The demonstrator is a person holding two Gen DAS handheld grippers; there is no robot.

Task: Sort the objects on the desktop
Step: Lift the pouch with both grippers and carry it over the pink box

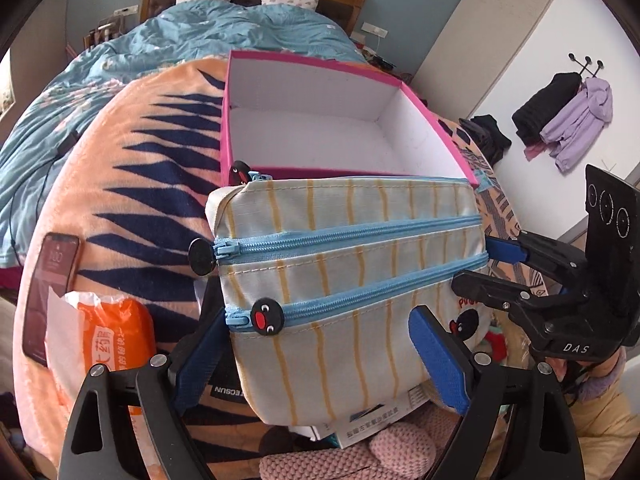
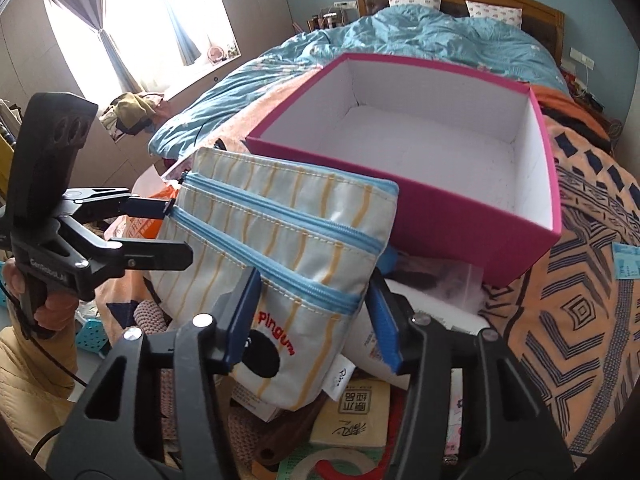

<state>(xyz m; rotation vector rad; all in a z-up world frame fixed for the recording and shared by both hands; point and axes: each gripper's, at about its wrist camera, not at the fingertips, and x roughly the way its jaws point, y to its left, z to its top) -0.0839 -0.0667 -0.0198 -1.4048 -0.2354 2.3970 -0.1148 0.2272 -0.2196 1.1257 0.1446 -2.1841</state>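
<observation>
Left wrist view: sits behind own fingers, angled down, very near striped pouch [image 1: 348, 280], pink box [image 1: 432, 128] just beyond, bed [image 1: 224, 28] far behind. Right wrist view: same downward tilt, from pouch's other end, window [image 2: 132, 20] at left. Both share pouch, box, bed.

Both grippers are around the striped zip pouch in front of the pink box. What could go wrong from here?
1. The striped pouch is soft and held at its two ends by the left gripper and right gripper; it could sag or slip.
2. Lifted low, it could catch the near wall of the pink box.
3. Clutter beneath, like the small carton, may get dragged.
</observation>
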